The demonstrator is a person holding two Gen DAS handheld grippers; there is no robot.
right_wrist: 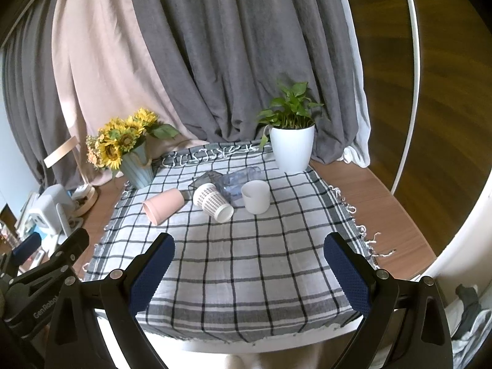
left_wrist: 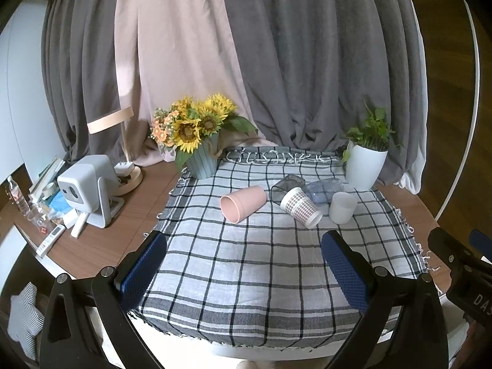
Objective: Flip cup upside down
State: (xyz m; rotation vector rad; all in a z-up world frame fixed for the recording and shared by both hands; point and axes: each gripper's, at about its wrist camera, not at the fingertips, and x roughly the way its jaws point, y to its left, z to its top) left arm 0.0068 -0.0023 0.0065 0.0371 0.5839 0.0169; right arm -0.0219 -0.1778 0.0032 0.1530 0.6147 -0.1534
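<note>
Several cups sit on a checked cloth (left_wrist: 246, 270) (right_wrist: 246, 261). A pink cup (left_wrist: 243, 204) (right_wrist: 163, 206) lies on its side, mouth toward me. A patterned paper cup (left_wrist: 300, 206) (right_wrist: 212, 202) lies on its side. A white cup (left_wrist: 342, 207) (right_wrist: 255, 196) stands upright. A dark clear cup (left_wrist: 286, 186) (right_wrist: 204, 179) and a bluish clear cup (left_wrist: 324, 190) (right_wrist: 238, 181) lie behind them. My left gripper (left_wrist: 244, 243) is open and empty, well short of the cups. My right gripper (right_wrist: 249, 246) is open and empty, also near the cloth's front.
A sunflower vase (left_wrist: 201, 160) (right_wrist: 136, 169) stands at the cloth's back left, a white plant pot (left_wrist: 364, 166) (right_wrist: 292, 150) at the back right. A projector (left_wrist: 87, 190), lamp base and clutter fill the left of the wooden table. Curtains hang behind.
</note>
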